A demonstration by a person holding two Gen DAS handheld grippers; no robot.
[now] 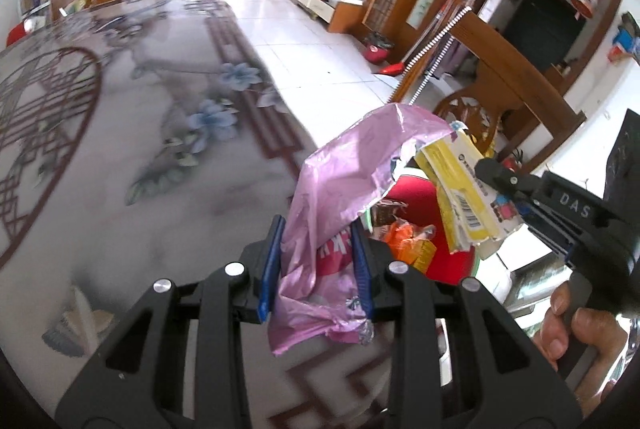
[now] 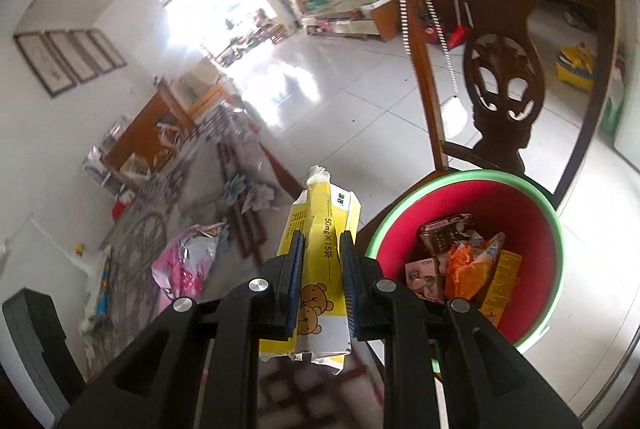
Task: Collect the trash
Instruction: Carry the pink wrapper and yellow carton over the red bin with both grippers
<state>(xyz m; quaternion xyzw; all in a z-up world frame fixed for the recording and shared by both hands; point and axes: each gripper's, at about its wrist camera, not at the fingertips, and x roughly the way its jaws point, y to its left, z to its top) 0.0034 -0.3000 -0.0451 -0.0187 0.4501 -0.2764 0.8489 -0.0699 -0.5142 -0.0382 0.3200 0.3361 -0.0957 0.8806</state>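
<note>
The left gripper (image 1: 318, 265) is clamping a crumpled pink foil wrapper (image 1: 344, 181) between its blue fingers (image 1: 267, 271); the fingers are standing narrow, pressed on the foil. The wrapper is hanging over the bench (image 1: 132, 157) edge, toward 1 o'clock in the left wrist view.

The right gripper (image 2: 322, 283) is gripping a flattened yellow carton (image 2: 320, 261) with a bear print, its fingers (image 2: 294, 281) closed tight on the cardboard. In the left wrist view the same carton (image 1: 464, 197) is appearing at 3 o'clock, beside the wrapper's upper edge.

The red bin (image 2: 532, 229) with the green rim is standing below bench level, at 3 o'clock from the carton in the right wrist view. It is already containing an orange wrapper (image 2: 468, 269) and several other packets.

Progress judgement: collection is well advanced. Several pieces are lying in the bin, and two more are being held near it. Neither held piece is yet positioned over the opening. Both pieces are remaining to be released. The visible bench surface is showing no further loose trash in the left wrist view; the far end is blurred, so this is not certain.
</note>
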